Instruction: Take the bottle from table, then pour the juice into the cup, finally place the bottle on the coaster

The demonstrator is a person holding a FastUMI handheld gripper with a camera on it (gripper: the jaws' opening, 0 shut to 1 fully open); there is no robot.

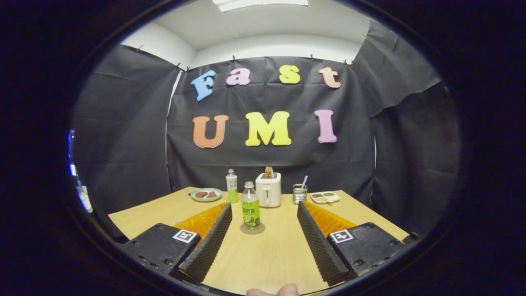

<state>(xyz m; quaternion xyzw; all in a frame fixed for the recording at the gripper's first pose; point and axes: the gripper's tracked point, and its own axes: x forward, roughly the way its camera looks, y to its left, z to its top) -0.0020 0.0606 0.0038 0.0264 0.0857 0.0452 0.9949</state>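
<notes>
While the tongs are standing wide open over the wooden table, gripping nothing, a clear bottle with a green label is waiting upright just ahead of them, centred in the gap between the two fingers and apart from both. It is already resting on a pale round coaster, so the end state of the task is looking much like what the scene is showing now; whether this is the start or the finish cannot be told from the scene alone. No cup for the pour is showing itself plainly among the things farther back. There, a second green-labelled bottle is standing beside a cream toaster with bread poking from its slot; a plate of brown food is lying to one side, while a small metal holder with a straw-like stick and a divided snack tray are sitting to the other. A fingertip is showing behind the tongs. If the take is just beginning, the next move is calling for a straight advance until the fingers are flanking the bottle's body, then a level squeeze below the shoulder to keep it from tipping.
</notes>
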